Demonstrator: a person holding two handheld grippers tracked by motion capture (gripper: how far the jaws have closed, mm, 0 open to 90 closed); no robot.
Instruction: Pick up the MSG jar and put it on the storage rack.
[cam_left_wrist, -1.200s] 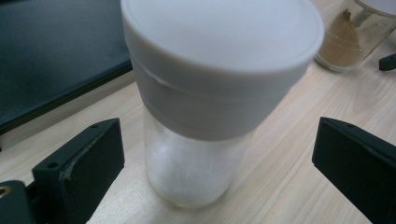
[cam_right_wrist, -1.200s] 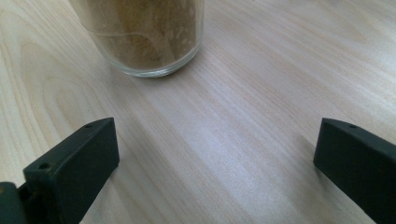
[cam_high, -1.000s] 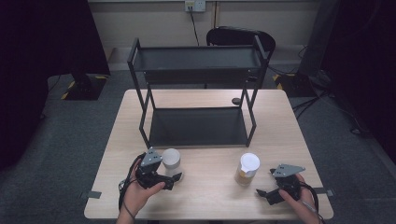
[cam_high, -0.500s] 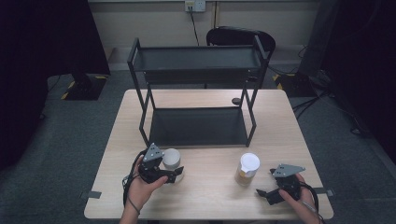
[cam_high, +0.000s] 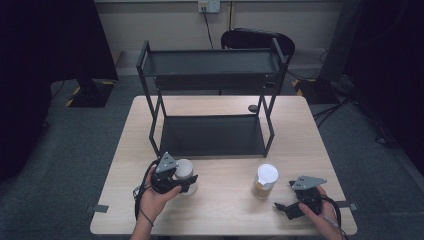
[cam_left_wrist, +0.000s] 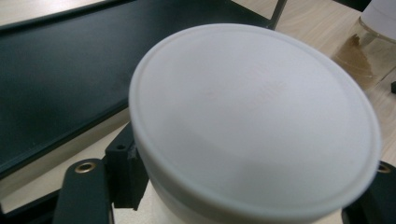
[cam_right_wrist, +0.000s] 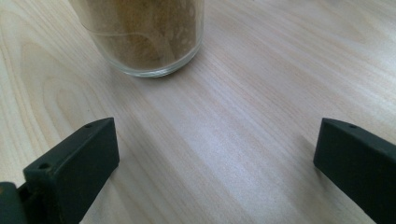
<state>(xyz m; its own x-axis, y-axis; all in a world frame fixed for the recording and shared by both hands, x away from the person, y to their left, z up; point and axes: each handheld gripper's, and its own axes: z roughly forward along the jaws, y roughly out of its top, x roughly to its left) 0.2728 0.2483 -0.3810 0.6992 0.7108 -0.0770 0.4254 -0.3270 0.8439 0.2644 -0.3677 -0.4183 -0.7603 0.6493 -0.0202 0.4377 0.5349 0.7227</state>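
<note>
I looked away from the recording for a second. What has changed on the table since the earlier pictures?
The left gripper has closed in around the white-lidded jar; the jar now sits between its jaws, though a firm clamp can't be confirmed. The jar itself has hardly shifted. The right gripper stays open near the table's front edge, short of the jar of brown powder, and the black shelf rack is unmoved.

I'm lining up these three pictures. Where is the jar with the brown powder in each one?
High view: the brown-powder jar stands right of centre on the table, in front of the black rack.
Left gripper view: top right corner, behind the white lid between the left tongs.
Right gripper view: top left, beyond the open right tongs.
Shared landmark: the light wood table.
</note>
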